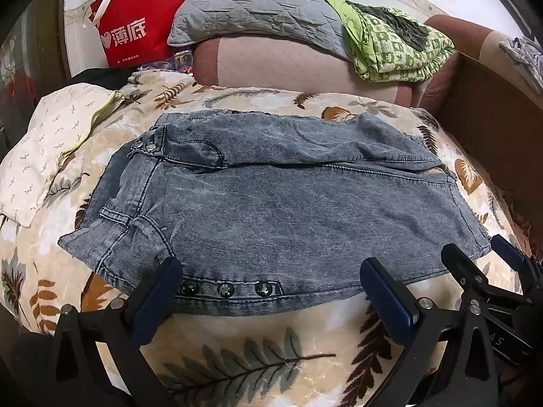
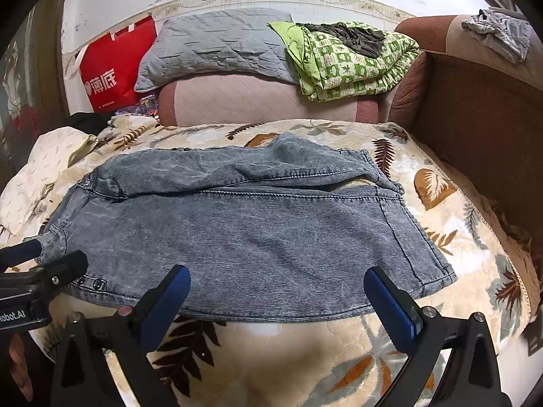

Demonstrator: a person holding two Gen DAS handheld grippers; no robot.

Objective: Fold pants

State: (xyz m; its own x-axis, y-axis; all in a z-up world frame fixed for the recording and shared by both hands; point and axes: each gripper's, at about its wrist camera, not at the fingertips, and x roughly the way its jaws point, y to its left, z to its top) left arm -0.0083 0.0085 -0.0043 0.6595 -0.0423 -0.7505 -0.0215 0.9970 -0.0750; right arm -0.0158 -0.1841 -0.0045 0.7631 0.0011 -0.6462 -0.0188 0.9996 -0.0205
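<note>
Your pants (image 1: 271, 196), grey-blue washed denim, lie folded on the leaf-patterned blanket (image 1: 258, 366) that covers the bed, waistband end to your left and leg hems to your right. A row of three dark studs (image 1: 225, 289) sits on the near edge of the pants, between the fingers of your left gripper (image 1: 271, 298).

Your left gripper is spread wide at that near edge, holding nothing; its left finger tip overlaps the denim just beside the studs. Your right gripper (image 2: 276, 300) is spread just as wide further along the same edge, nearer the hems, also holding nothing. Each gripper shows at the side of the other's view; the left one's body carries white lettering ending "obot.AI".

Bare blanket surrounds the pants on every side, widest in front of the near edge and beyond the hems. Left of the pants lies a pale pillow (image 1: 51, 142) with small sprig marks. Behind the pants a pink padded block (image 2: 258, 98) carries a grey quilted pillow (image 2: 213, 47) and a folded green checked quilt (image 2: 353, 64). Left of that block stands a red shopping bag (image 1: 135, 27) printed with a white heart and the characters 薄底; its contents are hidden. Right of the pants rises a brown upholstered wall (image 2: 475, 112) with a grey cloth (image 2: 499, 34) on top.
</note>
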